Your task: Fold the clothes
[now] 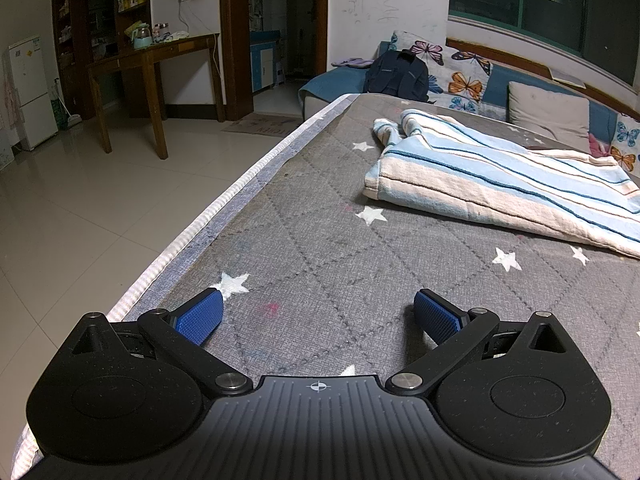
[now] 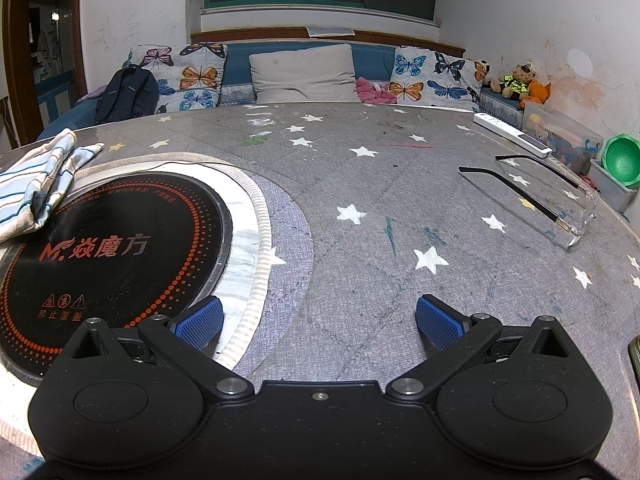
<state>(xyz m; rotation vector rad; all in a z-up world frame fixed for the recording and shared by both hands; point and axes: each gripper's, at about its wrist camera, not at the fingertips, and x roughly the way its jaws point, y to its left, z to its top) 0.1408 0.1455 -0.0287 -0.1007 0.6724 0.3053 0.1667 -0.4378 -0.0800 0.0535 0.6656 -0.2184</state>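
The left gripper (image 1: 318, 314) is released, its blue pads spread wide with nothing between them, low over the grey star-printed surface (image 1: 320, 248). The striped garment (image 1: 500, 184) (blue, white and cream bands) lies crumpled ahead and to the right of this gripper, well apart from its fingers. The surface edge runs ahead on the left, with tiled floor (image 1: 80, 208) beyond.

The right gripper (image 2: 320, 320) is likewise released and empty. Ahead to its left sits a round black cooktop (image 2: 116, 248), and the striped garment (image 2: 38, 188) overlaps the far left rim. A pair of glasses (image 2: 560, 200) lies ahead to the right, well apart.
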